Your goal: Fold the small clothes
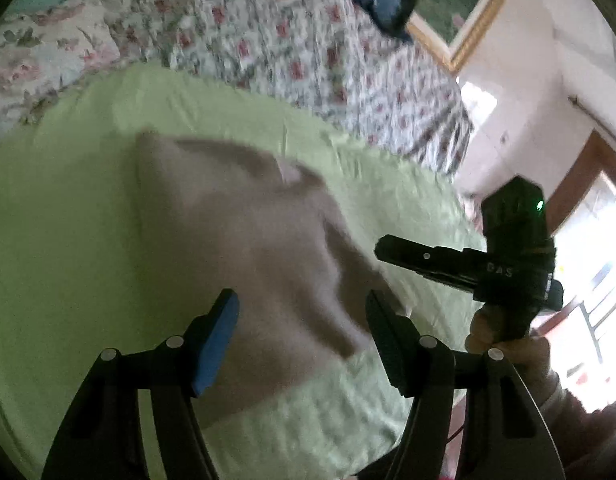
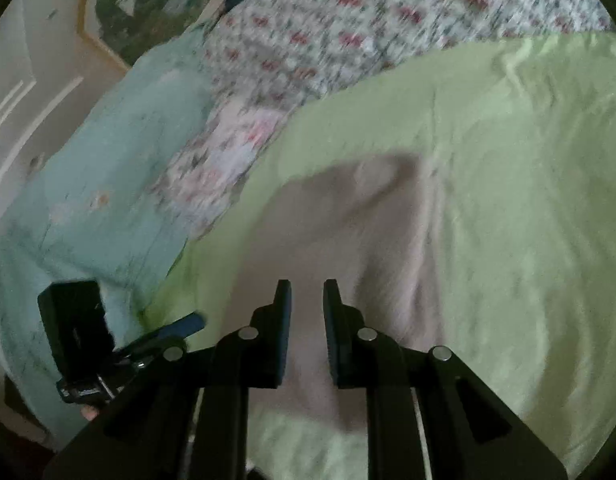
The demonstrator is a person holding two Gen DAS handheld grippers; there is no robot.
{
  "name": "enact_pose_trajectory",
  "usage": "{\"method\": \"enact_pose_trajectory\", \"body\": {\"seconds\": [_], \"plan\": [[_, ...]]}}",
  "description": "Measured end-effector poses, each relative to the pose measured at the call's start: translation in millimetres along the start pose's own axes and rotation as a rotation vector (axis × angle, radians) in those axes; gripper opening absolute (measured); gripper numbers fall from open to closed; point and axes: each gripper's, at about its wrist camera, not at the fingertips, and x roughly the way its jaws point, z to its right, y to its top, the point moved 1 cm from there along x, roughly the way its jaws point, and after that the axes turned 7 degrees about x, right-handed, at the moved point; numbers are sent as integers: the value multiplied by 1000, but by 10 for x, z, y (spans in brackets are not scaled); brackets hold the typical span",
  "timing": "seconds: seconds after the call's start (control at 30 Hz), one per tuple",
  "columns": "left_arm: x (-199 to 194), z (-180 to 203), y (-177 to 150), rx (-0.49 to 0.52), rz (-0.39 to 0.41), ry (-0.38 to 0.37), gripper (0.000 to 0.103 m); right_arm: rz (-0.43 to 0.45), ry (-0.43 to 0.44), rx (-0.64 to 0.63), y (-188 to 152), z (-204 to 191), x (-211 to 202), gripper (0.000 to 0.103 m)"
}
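I have both tools hanging over the beige garment point(image 1: 243, 248), which lies spread on the light green sheet point(image 1: 59, 240) with a loose fold running across it. I judge this a pause between folds, both tools clear of the cloth so I can pick the next edge. My left gripper point(image 1: 303, 336) stands well open with nothing between its blue-padded finger point(image 1: 217, 344) and the other one; the cloth I see in the gap lies on the bed beneath, not in a grip. My right gripper point(image 2: 307, 332) is nearly closed, only a narrow slot between the jaws, and through that slot I see the garment point(image 2: 348, 248) lying below — nothing appears pinched, as far as the blur lets me tell. From the left camera the right tool point(image 1: 468, 264) sits at three o'clock, level with the garment's near edge; from the right camera the left tool point(image 2: 107, 340) is down at eight o'clock, off the cloth's corner. That puts one tool at each side of the piece, which suits taking two corners at once.

The green sheet is smooth with slight creases — a soft surface, so the cloth will drag rather than slide. Beyond it, at twelve o'clock, a floral quilt point(image 1: 275, 40); a pale blue blanket point(image 2: 107, 184) at nine o'clock in the right view; a gold-framed picture point(image 1: 464, 28) against the wall.
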Motion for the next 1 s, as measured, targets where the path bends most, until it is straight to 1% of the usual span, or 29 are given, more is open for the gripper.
{"method": "enact_pose_trajectory", "body": {"seconds": [0.07, 0.1, 0.17, 0.2, 0.23, 0.3, 0.33, 0.47, 0.6, 0.7, 0.8, 0.93, 1.0], "plan": [[162, -62, -151, -19, -64, 17, 63, -35, -38, -17, -167, 38, 98, 17], [230, -101, -224, -25, -89, 21, 61, -54, -82, -13, -242, 116, 163, 17], [359, -211, -363, -52, -133, 46, 49, -68, -196, 4, -339, 337, 256, 16], [379, -232, -401, -64, -136, 43, 49, -64, -256, 24, -380, 507, 286, 9], [369, -228, -426, -72, -126, 36, 49, -57, -251, 61, -404, 638, 282, 0], [354, -200, -423, -70, -117, 42, 49, -35, -163, 158, -428, 838, 221, 0], [360, -189, -420, -69, -117, 46, 50, -33, -158, 165, -430, 850, 208, 0], [353, -174, -454, -65, -115, 61, 50, -30, -226, 81, -452, 707, 245, 0], [279, -152, -514, -55, -118, 88, 50, -19, -259, 51, -480, 636, 223, 0], [252, -128, -573, -38, -126, 119, 50, -14, -316, -24, -573, 540, 160, 0], [226, -115, -614, -37, -134, 135, 50, -21, -358, -70, -705, 524, 91, 0], [184, -83, -631, -29, -145, 151, 51, -24, -366, -52, -776, 545, -4, 0], [139, -83, -639, -34, -150, 150, 52, -16, -370, -45, -789, 533, -55, 4]]}}
